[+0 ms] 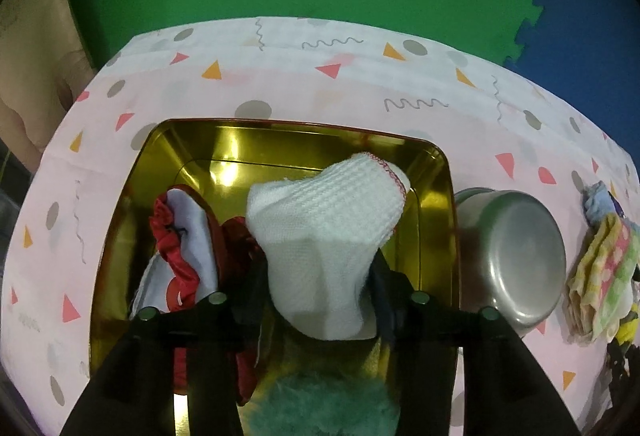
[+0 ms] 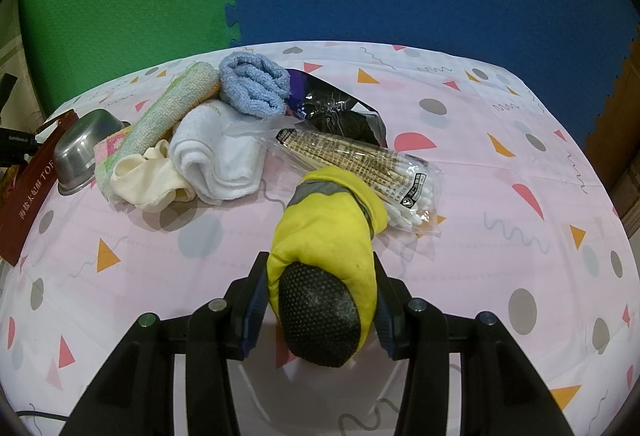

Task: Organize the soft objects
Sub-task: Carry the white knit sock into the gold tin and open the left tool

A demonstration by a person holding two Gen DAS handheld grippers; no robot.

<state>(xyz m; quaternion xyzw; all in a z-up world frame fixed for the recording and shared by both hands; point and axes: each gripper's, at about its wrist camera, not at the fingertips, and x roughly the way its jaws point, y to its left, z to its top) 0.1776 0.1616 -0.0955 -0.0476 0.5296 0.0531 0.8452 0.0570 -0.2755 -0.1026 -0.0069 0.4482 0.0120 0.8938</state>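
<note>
White washcloth clamped in left hand-held gripper above gold tin.
Right hand-held gripper grips yellow glove beside tin, over desk.

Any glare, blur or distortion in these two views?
Left wrist: bright glare spots on the gold tin, table edge bowed by fisheye, teal fluffy item soft at the bottom. Right wrist: even light, soft shadows under the towel pile, same bowing.
</note>
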